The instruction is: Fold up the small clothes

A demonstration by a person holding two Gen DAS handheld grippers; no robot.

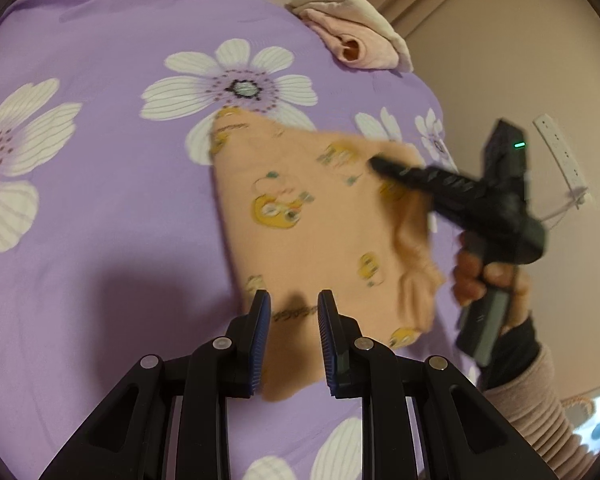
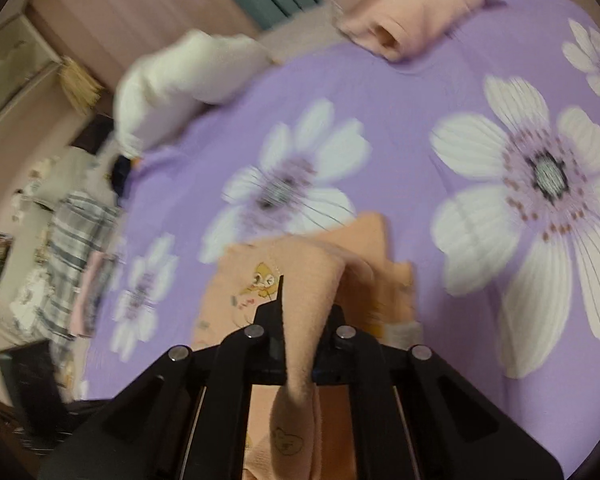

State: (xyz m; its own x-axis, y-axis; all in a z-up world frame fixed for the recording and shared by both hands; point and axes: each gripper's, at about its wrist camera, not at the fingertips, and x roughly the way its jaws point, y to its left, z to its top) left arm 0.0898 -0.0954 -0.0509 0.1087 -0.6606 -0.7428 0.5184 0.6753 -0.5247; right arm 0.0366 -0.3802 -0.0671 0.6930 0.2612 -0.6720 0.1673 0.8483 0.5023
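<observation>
Writing on peach garment (image 1: 316, 216) too blurred.

Your small peach cotton garment printed with yellow cartoon ducks (image 1: 300, 216) lies on the purple bedspread with large white flowers (image 1: 100, 184), just ahead of your left gripper (image 1: 294, 312). Your right gripper (image 1: 380, 165) reaches in over the garment's right edge. Behind, at the bedspread's far right edge, sits a pale pink rolled cloth bundle (image 1: 352, 36). In the right wrist view, a white pillow (image 2: 180, 80) lies at the far left edge.
</observation>
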